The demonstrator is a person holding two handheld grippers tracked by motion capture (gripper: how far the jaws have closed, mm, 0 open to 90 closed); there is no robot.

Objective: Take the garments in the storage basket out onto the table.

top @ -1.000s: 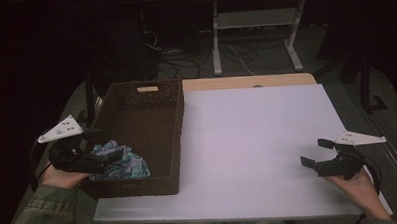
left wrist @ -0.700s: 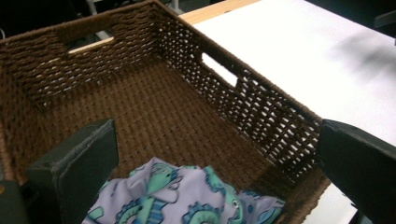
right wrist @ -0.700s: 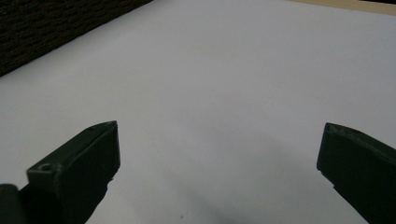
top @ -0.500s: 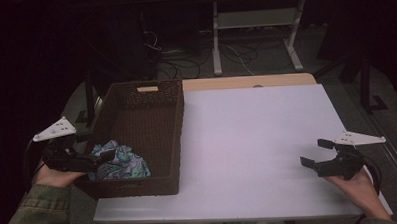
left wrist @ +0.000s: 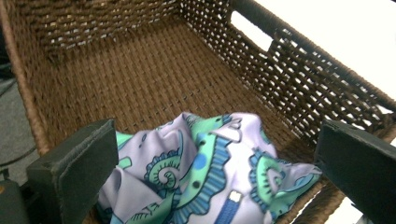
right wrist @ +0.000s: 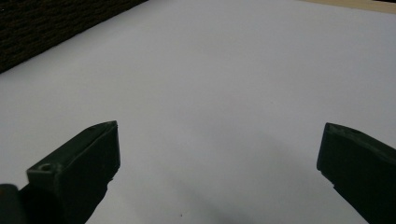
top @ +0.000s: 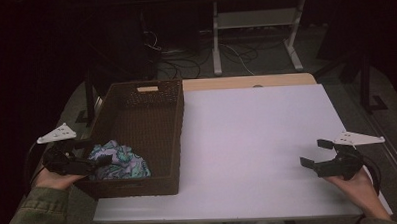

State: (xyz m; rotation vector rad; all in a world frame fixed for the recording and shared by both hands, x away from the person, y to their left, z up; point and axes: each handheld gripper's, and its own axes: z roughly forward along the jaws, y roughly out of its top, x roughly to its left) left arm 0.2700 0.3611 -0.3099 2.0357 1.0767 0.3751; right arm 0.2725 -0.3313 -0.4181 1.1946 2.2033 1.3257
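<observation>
You're working in a dim lab or workshop space; beyond the far edge of your white counter point(top: 257, 140) loose cables point(top: 185, 62) trail across a grey floor point(top: 265, 69); a metal-legged stand point(top: 256, 25) sits farther back in the dark.

Rough woven wicker basket point(top: 136, 114), soft patterned cloth point(left wrist: 205, 172), smooth matt white tabletop point(top: 257, 135).

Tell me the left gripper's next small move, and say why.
Probably ease the left gripper forward and down, then shut: its jaws stand open on either side of the crumpled patterned cloth in the wicker basket, not yet clamped on it.
</observation>
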